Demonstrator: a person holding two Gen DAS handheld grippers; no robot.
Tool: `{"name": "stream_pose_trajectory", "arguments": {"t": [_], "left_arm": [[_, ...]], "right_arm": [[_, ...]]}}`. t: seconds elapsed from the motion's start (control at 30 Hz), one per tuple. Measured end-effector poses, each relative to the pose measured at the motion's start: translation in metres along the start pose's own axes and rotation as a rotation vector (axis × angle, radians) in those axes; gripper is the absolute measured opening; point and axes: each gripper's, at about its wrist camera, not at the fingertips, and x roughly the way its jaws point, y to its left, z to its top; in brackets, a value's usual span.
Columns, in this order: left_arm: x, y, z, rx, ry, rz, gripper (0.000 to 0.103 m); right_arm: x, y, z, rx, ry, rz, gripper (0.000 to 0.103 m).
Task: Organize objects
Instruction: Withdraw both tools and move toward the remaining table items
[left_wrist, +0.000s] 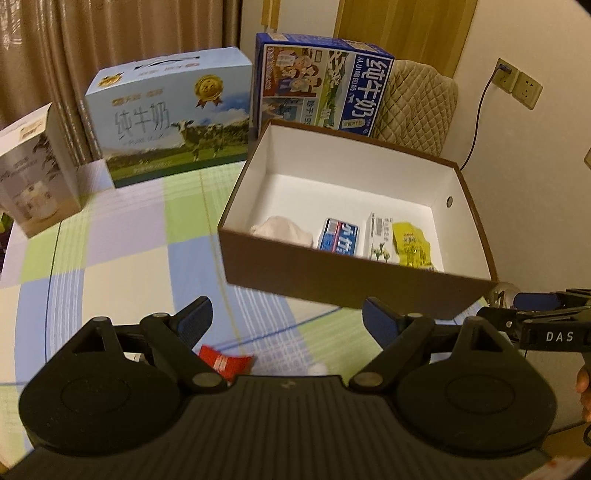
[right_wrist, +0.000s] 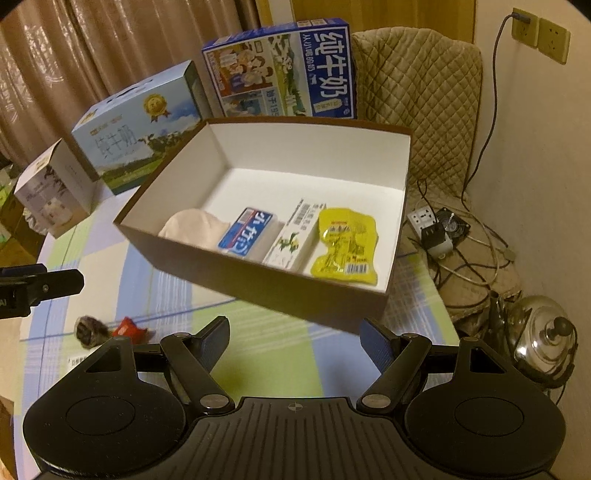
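Note:
A brown box (left_wrist: 332, 284) (right_wrist: 258, 284) with a white inside sits on the checked tablecloth. In it lie a pale cloth (right_wrist: 192, 227), a blue pack (right_wrist: 245, 232), a white carton (right_wrist: 293, 240) and a yellow pouch (right_wrist: 345, 245). My left gripper (left_wrist: 286, 317) is open and empty just in front of the box. A red packet (left_wrist: 221, 362) (right_wrist: 127, 326) lies on the cloth under it. My right gripper (right_wrist: 295, 336) is open and empty before the box's near wall. A dark furry item (right_wrist: 88, 330) lies left of the red packet.
Two milk cartons (left_wrist: 170, 118) (left_wrist: 321, 88) and a small white box (left_wrist: 33, 177) stand behind. A quilted chair (right_wrist: 417, 92) is at the back right. A power strip, cables and a steel kettle (right_wrist: 543, 339) are on the floor to the right.

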Motion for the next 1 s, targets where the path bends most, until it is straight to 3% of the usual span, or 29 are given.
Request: {"name": "stream_pose_trajectory", "arguments": {"t": [0.5,1.0], "left_arm": [[-0.026,0.019,-0.050,-0.061,0.011,0.037,0.086],[-0.031,0.048,-0.095,-0.127,0.066,0.104,0.086]], "right_arm": [[-0.006,0.019,-0.041,-0.050,0.051,0.034,0.075],[0.020,0.040,-0.076,-0.120,0.154,0.073,0.075]]}}
